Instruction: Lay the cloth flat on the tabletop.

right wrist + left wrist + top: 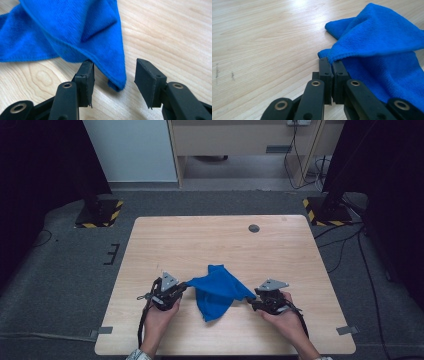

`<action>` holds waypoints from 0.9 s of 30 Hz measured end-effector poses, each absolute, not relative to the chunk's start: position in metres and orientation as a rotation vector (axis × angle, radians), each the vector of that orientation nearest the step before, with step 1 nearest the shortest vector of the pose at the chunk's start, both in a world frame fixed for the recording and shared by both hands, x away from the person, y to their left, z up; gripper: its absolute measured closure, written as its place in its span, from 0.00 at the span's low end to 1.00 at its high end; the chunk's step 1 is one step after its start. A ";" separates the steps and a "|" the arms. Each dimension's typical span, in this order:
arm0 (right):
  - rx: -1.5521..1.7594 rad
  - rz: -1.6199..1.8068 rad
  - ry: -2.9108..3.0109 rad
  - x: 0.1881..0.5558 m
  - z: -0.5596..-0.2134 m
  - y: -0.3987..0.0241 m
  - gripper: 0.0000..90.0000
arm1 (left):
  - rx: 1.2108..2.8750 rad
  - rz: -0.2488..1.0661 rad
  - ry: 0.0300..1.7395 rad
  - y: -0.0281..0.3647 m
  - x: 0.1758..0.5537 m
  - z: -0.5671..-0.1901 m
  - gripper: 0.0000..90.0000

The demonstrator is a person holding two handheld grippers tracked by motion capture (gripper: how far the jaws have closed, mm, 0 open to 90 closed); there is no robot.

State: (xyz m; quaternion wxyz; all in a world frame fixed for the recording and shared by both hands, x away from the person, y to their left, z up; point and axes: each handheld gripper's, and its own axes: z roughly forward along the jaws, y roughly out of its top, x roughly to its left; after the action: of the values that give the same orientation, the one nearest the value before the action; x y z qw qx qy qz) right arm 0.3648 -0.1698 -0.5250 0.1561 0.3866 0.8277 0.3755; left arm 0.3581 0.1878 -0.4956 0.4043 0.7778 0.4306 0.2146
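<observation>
The fingers (325, 68) of the left gripper (331, 65) are pressed together on an edge of the blue cloth (382, 50), pinching a hemmed corner that rises from the bench (262, 37) and drapes away to one side. The fingers (86, 75) of the right gripper (113, 72) stand apart at a middling width, with a loose corner of the cloth (75, 30) hanging between them; one finger touches its fold, the other is clear of it. In the high view the cloth (217, 292) lies crumpled near the front middle of the bench (220, 240), stretched between the left gripper (186, 285) and the right gripper (252, 300). Both hands come in from the near edge, the left hand (162, 312) and right hand (282, 312) each wrapped round a gripper body, fingers pointing inward toward each other, low over the wood. There is one cloth, two grippers and two hands.
</observation>
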 end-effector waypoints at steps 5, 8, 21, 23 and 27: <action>1.096 1.078 2.378 0.364 -0.527 -0.169 0.60 | 1.952 0.543 1.097 0.190 0.359 -0.495 0.98; 1.085 1.065 2.392 0.365 -0.528 -0.169 0.65 | 1.944 0.546 1.107 0.191 0.359 -0.495 0.98; 1.084 1.122 2.398 0.366 -0.526 -0.171 0.96 | 1.939 0.539 1.113 0.192 0.359 -0.496 0.98; 1.087 1.140 2.384 0.365 -0.522 -0.173 0.96 | 1.941 0.529 1.105 0.191 0.359 -0.496 0.97; 1.120 1.174 2.342 0.361 -0.513 -0.180 0.96 | 1.949 0.516 1.084 0.188 0.359 -0.496 0.97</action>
State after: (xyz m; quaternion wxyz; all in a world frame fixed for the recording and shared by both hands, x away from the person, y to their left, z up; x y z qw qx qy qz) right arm 0.3606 -0.1802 -0.5132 0.1458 0.3888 0.8132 0.4078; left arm 0.3587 0.1875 -0.4964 0.4134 0.7752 0.4313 0.2052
